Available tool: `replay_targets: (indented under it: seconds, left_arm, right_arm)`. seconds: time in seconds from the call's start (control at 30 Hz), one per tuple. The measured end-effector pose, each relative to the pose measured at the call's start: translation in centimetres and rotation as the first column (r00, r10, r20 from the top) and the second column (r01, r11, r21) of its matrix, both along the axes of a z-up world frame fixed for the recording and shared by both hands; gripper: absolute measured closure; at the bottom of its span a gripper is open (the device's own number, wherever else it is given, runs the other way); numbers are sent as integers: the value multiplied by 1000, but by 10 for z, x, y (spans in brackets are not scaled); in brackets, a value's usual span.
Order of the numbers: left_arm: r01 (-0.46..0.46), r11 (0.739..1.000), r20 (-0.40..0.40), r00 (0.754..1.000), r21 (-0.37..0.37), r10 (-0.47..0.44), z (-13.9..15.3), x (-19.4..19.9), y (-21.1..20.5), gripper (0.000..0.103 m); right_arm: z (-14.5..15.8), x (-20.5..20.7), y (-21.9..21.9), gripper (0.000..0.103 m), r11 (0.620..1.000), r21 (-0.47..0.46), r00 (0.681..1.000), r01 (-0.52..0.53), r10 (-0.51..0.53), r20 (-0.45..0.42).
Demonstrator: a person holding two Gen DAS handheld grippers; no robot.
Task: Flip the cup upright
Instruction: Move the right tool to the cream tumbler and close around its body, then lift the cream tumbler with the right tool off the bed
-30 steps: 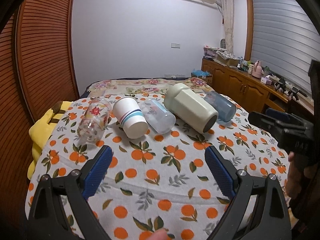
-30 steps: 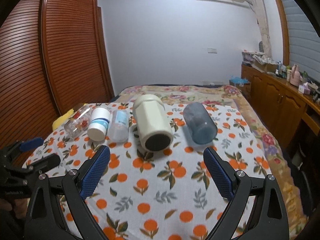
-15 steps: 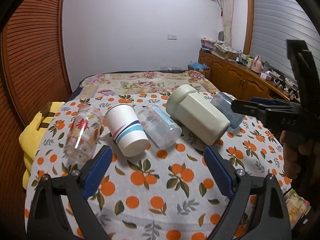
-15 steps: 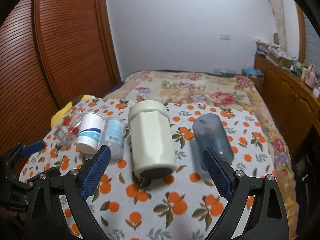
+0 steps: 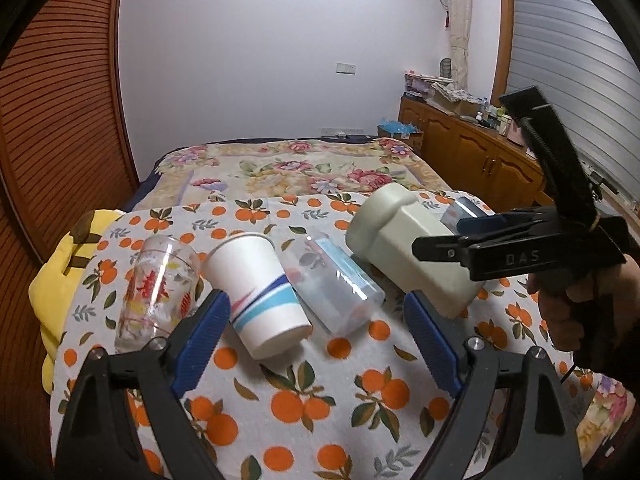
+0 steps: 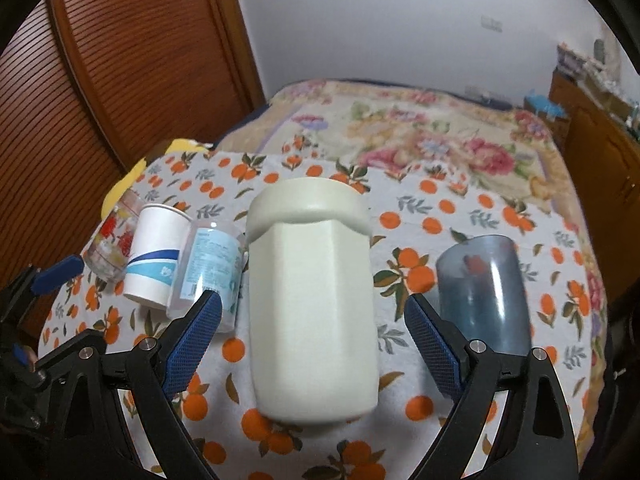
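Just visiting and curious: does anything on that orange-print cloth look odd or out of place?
Yes: all five cups lie on their sides, none upright: a printed glass, a paper cup, a clear plastic cup, a cream mug and a blue tumbler. Nothing looks spilled.

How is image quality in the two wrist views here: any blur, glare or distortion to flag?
Left wrist: strong fisheye bending at the wardrobe and dark corners; the cups are fairly sharp, with faint blur on the paper cup. Right wrist: the cream cup and bedspread are smeared by motion blur; the claw fingers stay crisp. Soft, even light and no harsh glare in either.
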State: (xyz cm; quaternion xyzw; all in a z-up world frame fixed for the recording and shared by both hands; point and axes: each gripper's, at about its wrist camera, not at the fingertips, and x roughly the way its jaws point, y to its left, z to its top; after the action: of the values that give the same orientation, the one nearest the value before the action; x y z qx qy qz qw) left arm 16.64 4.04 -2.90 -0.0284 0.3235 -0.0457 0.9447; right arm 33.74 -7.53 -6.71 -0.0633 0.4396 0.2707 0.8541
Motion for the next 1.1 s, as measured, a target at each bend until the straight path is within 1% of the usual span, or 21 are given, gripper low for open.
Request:
replay_targets:
  seconds: [0.2, 0.33, 0.43, 0.53, 0.57, 0.63, 0.7, 0.9, 1.1]
  left_arm:
    - [-4, 1000, -2, 1000, -1, 4, -1, 5, 6, 14]
    - [-5, 1000, -8, 1000, -7, 5, -3, 6, 8, 14]
    - [-5, 1000, -10, 1000, -15, 5, -5, 5, 10, 14]
    - [-4, 1000, -9, 1000, -20, 3, -5, 4, 11, 14]
    - [-3, 1000, -9, 1000, -21, 3, -5, 3, 11, 14]
    - [-5, 1000, -6, 1000, -24, 5, -5, 2, 12, 14]
    - [-8, 1000, -6, 1000, -28, 8, -5, 0, 13, 14]
    - [-10, 1000, -3, 1000, -24, 10, -4, -9, 14, 14]
    - [-14, 1000, 22, 1000, -24, 14, 4, -22, 13, 14]
  right_arm:
    - [-9, 17, 14, 9, 998, -54, 998, -30, 27, -59]
    - [-20, 27, 22, 9, 995, -69, 986, -68, 56, -159]
    - [-25, 29, 28, 11, 989, -117, 983, -90, 69, -172]
    - [-28, 34, 29, 16, 987, -130, 979, -93, 66, -194]
    - [-29, 34, 28, 20, 986, -134, 977, -99, 70, -202]
    - [-33, 35, 29, 23, 983, -149, 974, -105, 71, -216]
    - [-35, 34, 28, 25, 983, -149, 972, -109, 74, -222]
    - [-33, 27, 20, 25, 987, -134, 978, -89, 61, -199]
    - [-16, 5, 5, 25, 994, -83, 982, -69, 53, -183]
